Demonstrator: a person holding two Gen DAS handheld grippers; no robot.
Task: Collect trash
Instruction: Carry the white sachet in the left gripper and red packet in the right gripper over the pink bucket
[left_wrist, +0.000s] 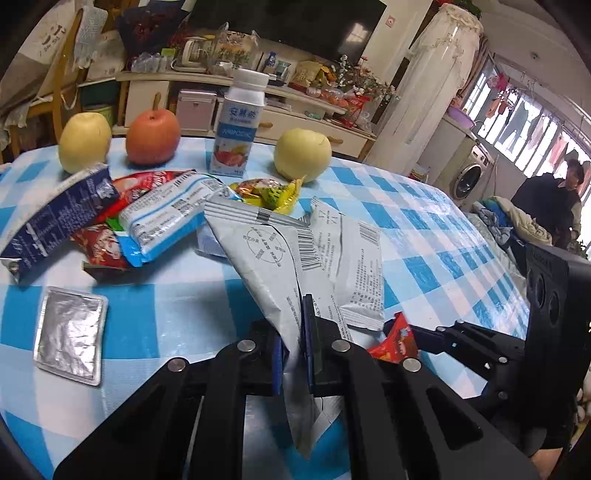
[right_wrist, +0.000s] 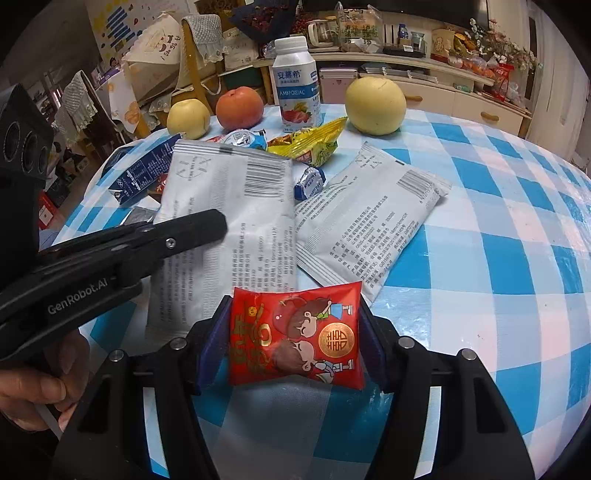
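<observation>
Left gripper (left_wrist: 293, 354) pinched shut on the near corner of a grey wrapper (left_wrist: 269, 258), lifted off the blue-checked tablecloth (left_wrist: 424, 236); right gripper (right_wrist: 293, 339) clamped on a red candy packet (right_wrist: 295, 336), low over the cloth's near edge. Second grey wrapper (right_wrist: 369, 214) flat just beside the first; yellow wrapper (right_wrist: 314, 144), pears, apple (right_wrist: 239, 107) and yogurt bottle (right_wrist: 295, 85) farther back
</observation>
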